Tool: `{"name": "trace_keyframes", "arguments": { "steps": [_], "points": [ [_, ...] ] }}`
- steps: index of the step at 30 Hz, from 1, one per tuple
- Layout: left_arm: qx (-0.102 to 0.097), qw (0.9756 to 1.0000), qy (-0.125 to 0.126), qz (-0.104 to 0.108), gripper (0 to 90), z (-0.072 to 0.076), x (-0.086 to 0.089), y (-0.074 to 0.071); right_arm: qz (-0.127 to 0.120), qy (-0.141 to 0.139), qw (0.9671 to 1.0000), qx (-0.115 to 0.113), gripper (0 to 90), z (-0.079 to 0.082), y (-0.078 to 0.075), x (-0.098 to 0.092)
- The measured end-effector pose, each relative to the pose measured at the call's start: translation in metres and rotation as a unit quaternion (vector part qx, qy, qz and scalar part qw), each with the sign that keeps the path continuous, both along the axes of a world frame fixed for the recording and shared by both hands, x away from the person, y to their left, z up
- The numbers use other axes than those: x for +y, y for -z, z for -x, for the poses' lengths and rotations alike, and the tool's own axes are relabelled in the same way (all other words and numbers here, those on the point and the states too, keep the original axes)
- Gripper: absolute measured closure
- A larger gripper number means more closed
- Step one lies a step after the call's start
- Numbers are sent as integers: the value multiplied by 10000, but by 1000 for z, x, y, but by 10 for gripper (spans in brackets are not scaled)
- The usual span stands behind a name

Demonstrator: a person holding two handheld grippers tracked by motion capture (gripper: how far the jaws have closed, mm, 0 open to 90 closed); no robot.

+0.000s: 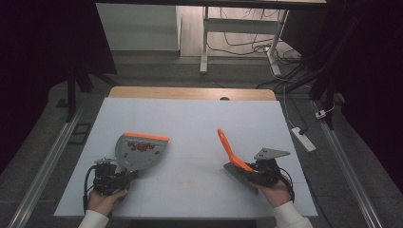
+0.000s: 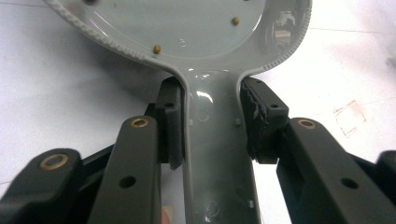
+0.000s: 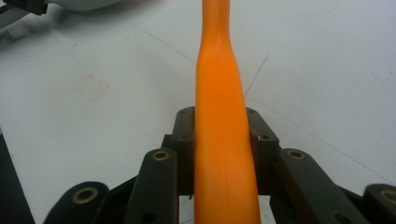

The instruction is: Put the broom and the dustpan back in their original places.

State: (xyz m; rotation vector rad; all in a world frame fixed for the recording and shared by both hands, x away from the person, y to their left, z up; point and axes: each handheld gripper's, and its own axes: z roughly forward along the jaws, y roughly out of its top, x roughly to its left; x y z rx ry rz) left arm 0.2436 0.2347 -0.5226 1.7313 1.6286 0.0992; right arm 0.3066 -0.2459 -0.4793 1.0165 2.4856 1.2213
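left gripper point(image 1: 124, 176): clamped on the grey handle of the dustpan point(image 1: 140, 151), pads squeezing it from both sides

right gripper point(image 1: 249, 169): clenched around the orange handle of the brush point(image 1: 231, 153), bristles down near the table point(image 1: 190, 118)

dustpan spot: front left of the white tabletop, orange lip facing away from me

done so far: a pile of little reddish bits point(image 1: 140, 147) sits in the pan, so I'd say the sweeping's basically done

left to do: maybe a few specks between pan and brush, too faint to tell; then dump the pan somewhere
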Motion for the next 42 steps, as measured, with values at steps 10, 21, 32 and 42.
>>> {"name": "trace_keyframes", "arguments": {
  "steps": [10, 21, 32, 42],
  "points": [
    [201, 9998, 18, -47, 619, -4, -3, 6, 52, 316, 9989, 347, 703, -17, 11, -6],
    [203, 9998, 18, -10, 611, -4, -4, 8, 189, 539, 9978, 346, 629, -29, 18, -14],
    [164, 9998, 148, -18, 416, -3, -2, 8, 407, 822, 9949, 428, 479, -41, 25, -19],
    [8, 9998, 84, -202, 317, 0, 2, 2, 580, 1019, 9922, 414, 435, -44, 27, -22]
  ]
}}
